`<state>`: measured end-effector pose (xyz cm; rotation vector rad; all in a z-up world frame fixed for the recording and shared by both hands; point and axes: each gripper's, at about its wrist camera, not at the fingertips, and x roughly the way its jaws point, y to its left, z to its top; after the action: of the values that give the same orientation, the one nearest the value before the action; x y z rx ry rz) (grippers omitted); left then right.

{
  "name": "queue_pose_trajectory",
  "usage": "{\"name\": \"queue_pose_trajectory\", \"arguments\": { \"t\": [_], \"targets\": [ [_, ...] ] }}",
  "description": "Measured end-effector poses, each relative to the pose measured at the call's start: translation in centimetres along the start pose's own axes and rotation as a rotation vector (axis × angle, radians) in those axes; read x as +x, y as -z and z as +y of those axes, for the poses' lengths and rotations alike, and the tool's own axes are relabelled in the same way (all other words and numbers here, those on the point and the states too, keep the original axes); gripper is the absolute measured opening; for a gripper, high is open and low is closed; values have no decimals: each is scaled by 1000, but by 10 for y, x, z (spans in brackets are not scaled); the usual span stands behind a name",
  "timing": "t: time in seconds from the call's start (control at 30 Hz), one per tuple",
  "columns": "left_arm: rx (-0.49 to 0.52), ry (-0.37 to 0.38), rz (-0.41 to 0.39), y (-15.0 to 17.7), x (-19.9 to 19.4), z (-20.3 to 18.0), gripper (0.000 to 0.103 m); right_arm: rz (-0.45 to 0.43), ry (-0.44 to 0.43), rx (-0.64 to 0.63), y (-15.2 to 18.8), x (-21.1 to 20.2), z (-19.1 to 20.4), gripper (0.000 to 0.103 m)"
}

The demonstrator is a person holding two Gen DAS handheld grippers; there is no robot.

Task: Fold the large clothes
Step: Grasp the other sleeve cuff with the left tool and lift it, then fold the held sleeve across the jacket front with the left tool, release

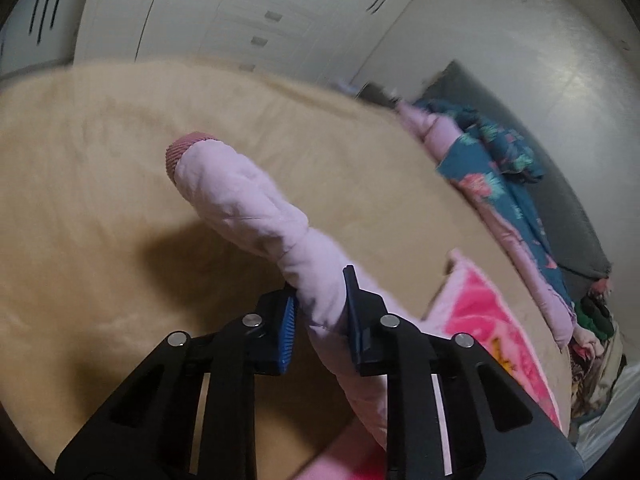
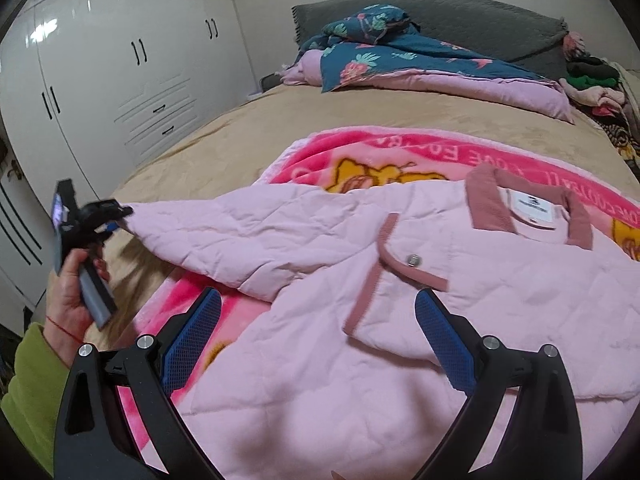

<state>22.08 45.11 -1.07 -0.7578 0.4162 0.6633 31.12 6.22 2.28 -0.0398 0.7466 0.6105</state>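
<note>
While the left gripper (image 1: 320, 300) is clamped on the sleeve (image 1: 248, 204) of the pink quilted jacket (image 2: 400, 320), lifting it off the bed (image 2: 224, 136), the right gripper (image 2: 318, 344) hangs with jaws spread wide above the jacket's front, gripping nothing. The jacket lies collar-up on a bright pink printed blanket (image 2: 360, 152) over the tan bedspread. A teal floral duvet (image 2: 400, 60) is heaped near the grey headboard (image 2: 480, 16), apparently beside piled clothes (image 2: 592, 80), though that corner is blurred.
</note>
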Motion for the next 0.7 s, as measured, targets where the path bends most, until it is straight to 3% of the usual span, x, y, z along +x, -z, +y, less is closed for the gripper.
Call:
{"name": "queue_pose_trajectory", "arguments": {
  "t": [0.3, 0.7],
  "targets": [
    [122, 119, -141, -7, -102, -81, 11, -47, 5, 32, 14, -64, -32, 97],
    [315, 258, -153, 44, -181, -175, 11, -100, 92, 71, 49, -130, -79, 97]
  ]
}}
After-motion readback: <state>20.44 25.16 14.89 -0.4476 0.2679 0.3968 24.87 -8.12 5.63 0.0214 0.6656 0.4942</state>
